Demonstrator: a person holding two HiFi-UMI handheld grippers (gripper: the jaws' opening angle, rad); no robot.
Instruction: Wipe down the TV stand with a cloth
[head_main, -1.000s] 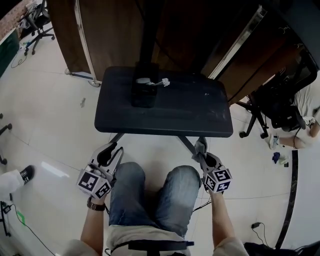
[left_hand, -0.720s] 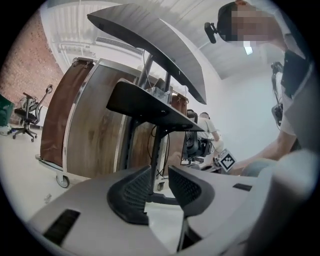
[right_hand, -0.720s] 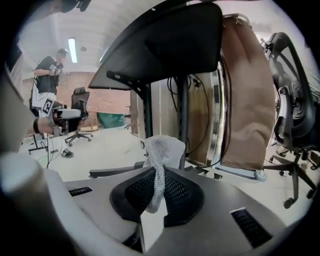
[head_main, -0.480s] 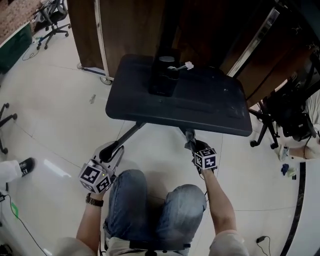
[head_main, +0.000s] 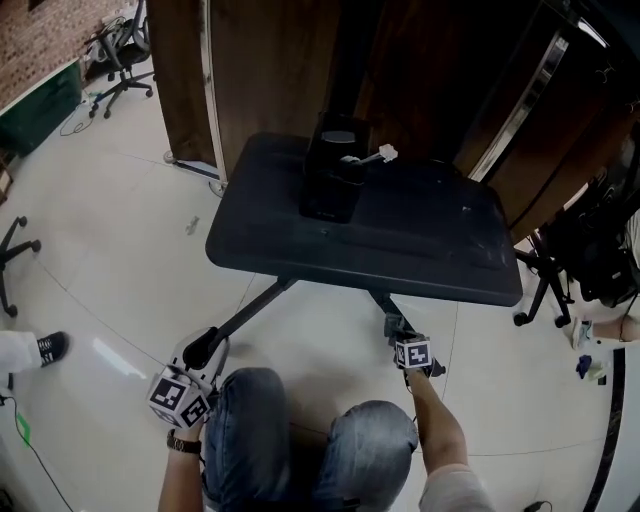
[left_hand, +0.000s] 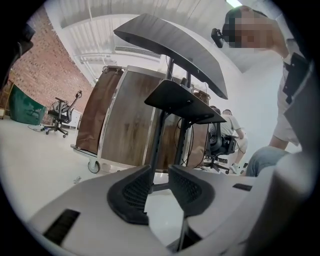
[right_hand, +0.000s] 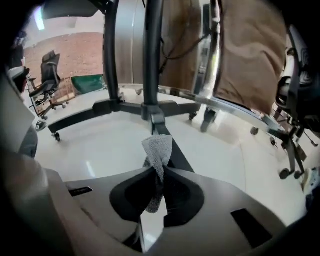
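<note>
- Our right gripper (right_hand: 159, 175) has its jaws closed on a grey cloth (right_hand: 158, 148). The cloth is a small, crumpled mesh rag; its top sticks up above the jaws and its tail hangs below them.
- The cloth is low down near the floor (head_main: 120, 250), just in front of the near leg (right_hand: 167, 145) of the TV stand (right_hand: 152, 60). We cannot tell whether it touches that leg.
- Our left gripper (left_hand: 159, 182) has its jaws a narrow gap apart, and pale floor shows through the gap. It sits beside our left knee (head_main: 250, 420), well apart from the stand's shelf (head_main: 420, 250).
- Each gripper carries a cube with black-and-white square markers.
- The shelf is a dark, matte slab with rounded corners. Its near edge is above and ahead of both grippers, and two dark legs run out from under that edge towards us.
- The floor is open to the left of the shelf's left edge and between the two legs.
- At the shelf's far edge, left of centre, a black box (head_main: 328, 185) stands against the column, with a small white piece (head_main: 372, 156) just beside its top.
- Wooden panels (head_main: 270, 70) on casters close in behind the far edge.
- A black chair (head_main: 600, 250) crowds the shelf's right corner.
- An office chair (head_main: 125, 45) stands well apart at the far left.
</note>
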